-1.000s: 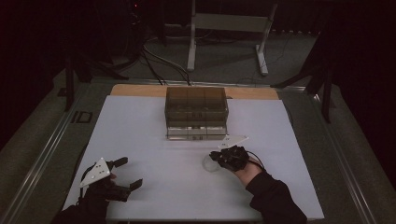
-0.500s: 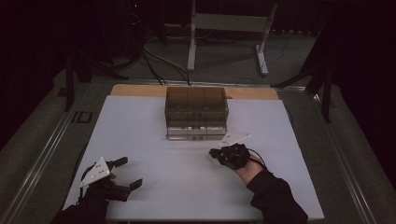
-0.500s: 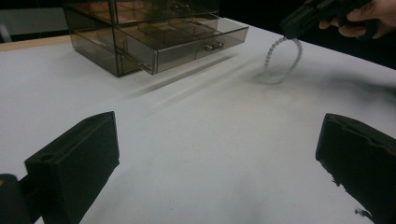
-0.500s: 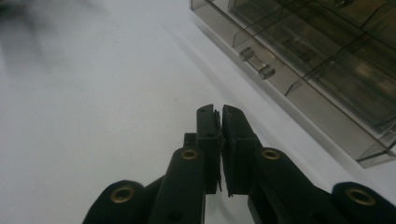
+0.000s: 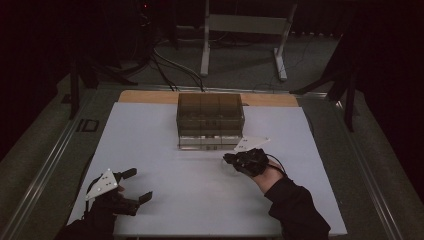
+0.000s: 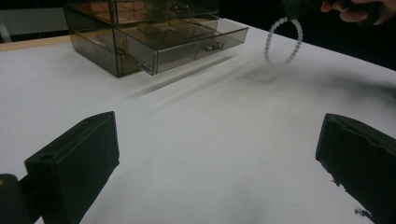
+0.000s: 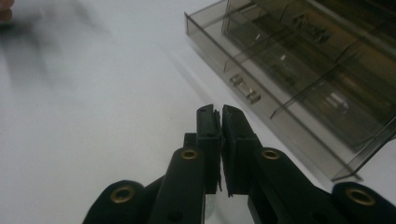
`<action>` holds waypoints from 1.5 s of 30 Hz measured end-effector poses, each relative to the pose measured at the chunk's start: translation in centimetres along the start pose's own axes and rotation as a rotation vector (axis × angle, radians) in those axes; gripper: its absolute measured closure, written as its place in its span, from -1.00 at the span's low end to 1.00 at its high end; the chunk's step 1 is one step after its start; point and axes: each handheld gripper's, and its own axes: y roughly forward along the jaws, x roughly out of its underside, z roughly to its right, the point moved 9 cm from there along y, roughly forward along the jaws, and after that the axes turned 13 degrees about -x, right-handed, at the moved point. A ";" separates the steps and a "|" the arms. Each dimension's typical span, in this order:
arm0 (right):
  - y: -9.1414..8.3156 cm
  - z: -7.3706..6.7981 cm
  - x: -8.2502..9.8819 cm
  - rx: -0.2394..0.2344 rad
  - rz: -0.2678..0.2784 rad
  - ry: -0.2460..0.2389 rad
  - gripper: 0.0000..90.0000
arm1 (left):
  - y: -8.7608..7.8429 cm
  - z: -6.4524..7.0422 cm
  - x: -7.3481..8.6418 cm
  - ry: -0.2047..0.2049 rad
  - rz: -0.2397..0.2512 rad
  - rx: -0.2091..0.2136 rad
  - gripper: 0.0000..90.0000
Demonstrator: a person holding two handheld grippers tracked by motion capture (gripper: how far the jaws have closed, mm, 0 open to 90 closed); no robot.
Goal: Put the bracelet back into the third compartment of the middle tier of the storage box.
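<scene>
Beaded and limp, the bracelet (image 6: pixel 283 41) hangs from the right gripper (image 7: pixel 220 112) — jaws pinched shut on its strand — above the table (image 5: pixel 165 150), near the open drawer (image 6: pixel 187 42). Light, slippery; hold one bead firmly. Left gripper (image 6: pixel 217 154) gapes empty.

Bracelet's (image 6: pixel 283 41) top behind the right gripper's (image 6: pixel 299 5) jaws, hand cut off above.
</scene>
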 end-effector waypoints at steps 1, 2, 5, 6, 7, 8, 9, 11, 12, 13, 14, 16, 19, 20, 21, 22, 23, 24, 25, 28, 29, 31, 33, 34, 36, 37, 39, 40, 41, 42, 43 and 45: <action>-0.1 0.0 -0.2 0.003 0.001 -0.003 0.93 | 0.0 0.0 0.0 0.000 0.000 0.000 -0.98; -0.1 0.1 -0.4 0.003 0.003 -0.009 0.93 | 0.0 0.0 0.0 0.000 0.001 0.000 -0.98; -0.3 0.1 -1.0 0.005 0.012 -0.015 0.93 | 0.0 0.0 0.0 0.002 0.002 0.000 -0.98; -0.4 0.1 -1.1 0.006 0.012 -0.016 0.93 | 0.0 0.0 0.0 0.002 0.002 0.000 -0.98; -0.4 0.2 -1.2 0.007 0.015 -0.020 0.93 | 0.0 0.0 0.0 0.002 0.002 0.000 -0.98; -0.5 0.2 -1.3 0.009 0.016 -0.019 0.93 | 0.0 0.0 0.0 0.002 0.002 0.000 -0.98; -0.5 0.2 -1.5 0.008 0.018 -0.019 0.93 | 0.0 0.0 0.0 0.003 0.002 0.000 -0.98; -0.6 0.3 -1.7 0.011 0.022 -0.023 0.93 | 0.0 -0.1 0.0 0.002 0.002 0.000 -0.98; -0.7 0.3 -1.8 0.011 0.024 -0.024 0.93 | 0.0 -0.1 0.0 0.001 0.002 -0.001 -0.98; -0.8 0.4 -1.9 0.012 0.026 -0.025 0.93 | 0.0 -0.1 0.0 0.001 0.002 -0.001 -0.98; -0.9 0.5 -2.1 0.016 0.030 -0.027 0.93 | 0.0 -0.1 0.0 0.000 0.002 0.000 -0.98; -1.1 0.6 -2.4 0.017 0.037 -0.027 0.93 | 0.0 0.0 0.0 0.001 0.001 0.000 -0.98; -1.4 0.8 -2.8 0.024 0.045 -0.032 0.93 | 0.0 -0.1 0.0 -0.001 0.002 0.000 -0.98; -1.5 0.9 -2.9 0.026 0.047 -0.029 0.93 | 0.0 -0.1 0.0 0.000 0.002 0.000 -0.98; -1.5 1.0 -3.0 0.028 0.048 -0.032 0.93 | 0.0 -0.1 0.0 0.000 0.002 -0.001 -0.98; -1.6 1.0 -3.1 0.030 0.049 -0.033 0.93 | 0.0 0.0 0.0 -0.002 0.001 0.000 -0.98; -1.7 1.1 -3.3 0.031 0.052 -0.034 0.93 | 0.0 0.0 0.0 -0.001 0.001 0.000 -0.98; -1.7 1.1 -3.4 0.034 0.053 -0.033 0.93 | 0.0 0.0 0.0 -0.001 0.001 0.001 -0.98; -1.8 1.2 -3.4 0.036 0.054 -0.033 0.93 | 0.0 0.0 0.0 -0.001 0.001 0.001 -0.98; -1.9 1.5 -3.7 0.041 0.057 -0.033 0.93 | 0.0 -0.1 0.0 0.000 0.002 0.000 -0.98; -1.9 1.6 -3.8 0.041 0.059 -0.031 0.93 | 0.0 -0.1 0.0 0.000 0.002 0.000 -0.98; -1.9 1.7 -3.9 0.042 0.061 -0.033 0.93 | 0.0 -0.1 0.0 0.000 0.002 -0.001 -0.98; -2.1 2.0 -4.1 0.048 0.064 -0.031 0.93 | 0.0 -0.1 0.0 0.004 0.002 -0.001 -0.98; -2.1 2.1 -4.2 0.051 0.066 -0.030 0.93 | 0.0 -0.1 0.0 0.002 0.002 -0.001 -0.98; -2.1 2.3 -4.3 0.053 0.070 -0.028 0.93 | 0.0 -0.1 0.0 0.003 0.002 -0.002 -0.98; -2.2 2.4 -4.4 0.055 0.072 -0.024 0.93 | 0.0 -0.1 0.0 0.003 0.002 -0.001 -0.98; -2.3 2.6 -4.5 0.061 0.076 -0.023 0.93 | 0.0 -0.1 0.0 0.002 0.002 -0.001 -0.98; -2.4 2.8 -4.6 0.063 0.077 -0.021 0.93 | 0.0 -0.1 0.0 0.001 0.002 0.000 -0.98; -2.5 2.9 -4.7 0.067 0.078 -0.022 0.93 | 0.0 -0.1 0.0 0.001 0.001 -0.001 -0.98; -2.5 3.0 -4.7 0.069 0.080 -0.022 0.93 | 0.0 -0.1 0.0 0.001 0.001 -0.002 -0.98; -2.6 3.1 -4.8 0.072 0.079 -0.020 0.93 | 0.0 -0.1 0.0 0.001 0.000 -0.002 -0.98; -2.6 3.4 -4.9 0.075 0.082 -0.020 0.93 | 0.0 -0.1 0.0 0.002 -0.001 -0.004 -0.98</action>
